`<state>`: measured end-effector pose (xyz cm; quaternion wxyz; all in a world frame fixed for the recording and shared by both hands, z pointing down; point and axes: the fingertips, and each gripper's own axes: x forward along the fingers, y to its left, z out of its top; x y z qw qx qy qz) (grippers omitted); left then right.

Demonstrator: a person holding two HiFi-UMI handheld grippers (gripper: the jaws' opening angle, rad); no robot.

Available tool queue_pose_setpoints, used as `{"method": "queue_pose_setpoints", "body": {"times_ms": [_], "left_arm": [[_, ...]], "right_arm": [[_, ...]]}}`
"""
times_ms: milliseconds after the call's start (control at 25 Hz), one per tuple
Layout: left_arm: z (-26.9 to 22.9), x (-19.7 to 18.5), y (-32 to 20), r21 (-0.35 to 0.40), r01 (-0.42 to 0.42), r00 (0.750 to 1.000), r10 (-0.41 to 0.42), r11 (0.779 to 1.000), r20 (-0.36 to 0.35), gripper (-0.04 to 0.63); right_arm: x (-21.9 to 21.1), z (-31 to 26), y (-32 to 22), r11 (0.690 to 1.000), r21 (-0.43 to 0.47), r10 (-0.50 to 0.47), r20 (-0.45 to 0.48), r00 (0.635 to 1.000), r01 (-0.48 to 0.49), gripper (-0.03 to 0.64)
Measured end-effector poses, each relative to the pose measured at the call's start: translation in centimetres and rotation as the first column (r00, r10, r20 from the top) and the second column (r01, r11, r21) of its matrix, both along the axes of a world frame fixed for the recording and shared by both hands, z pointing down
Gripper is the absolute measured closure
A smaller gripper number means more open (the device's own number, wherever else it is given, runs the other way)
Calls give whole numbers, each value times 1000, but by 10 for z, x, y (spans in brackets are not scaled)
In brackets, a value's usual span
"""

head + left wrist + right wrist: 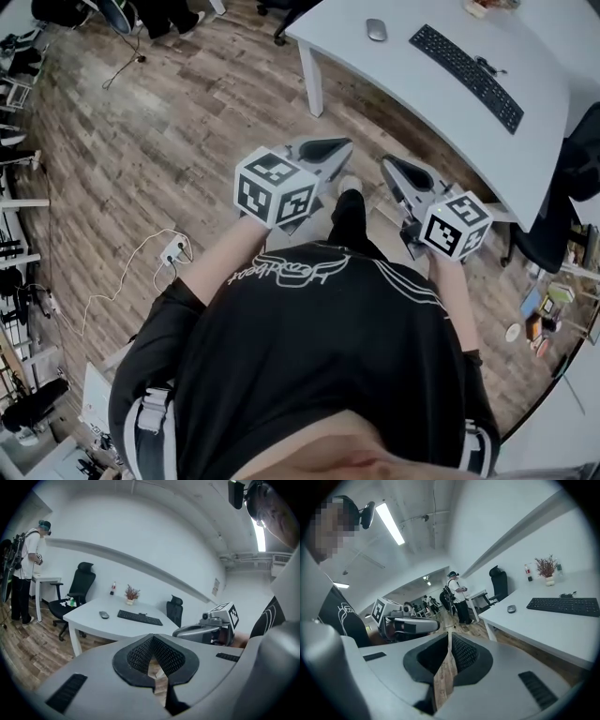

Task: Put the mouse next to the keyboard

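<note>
Head view: grey mouse point(376, 30) lies upper middle on the white table point(422, 84), apart from the keyboard point(466, 64). Likely light, hard, slick; pinch across its sides. Left tool point(345, 145) and right tool point(387, 162) sit closed, empty.

Counter point(422, 103): smooth matt white top. Floor point(141, 159): wood-grain planks, low sheen. Keyboard point(466, 64): matt black plastic. Mouse point(376, 30): smooth grey, slight gloss. Left claw point(152, 638): matt grey plastic shell; pads point(138, 656) black, ribbed. Shirt point(319, 366): black cloth.

Open desk point(412, 84) between mouse point(376, 30) and keyboard point(466, 64)
</note>
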<state>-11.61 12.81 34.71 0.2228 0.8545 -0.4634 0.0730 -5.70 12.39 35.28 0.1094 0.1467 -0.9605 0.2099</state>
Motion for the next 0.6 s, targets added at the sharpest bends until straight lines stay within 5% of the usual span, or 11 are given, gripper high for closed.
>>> {"method": "queue_pose_setpoints", "body": {"times_ms": [600], "left_arm": [[15,-64,-253,-73,54,998,-56,996,-23,588]], "right_arm": [[-55,16,-263,998,-54,-13,-9,1000,12,602]]}}
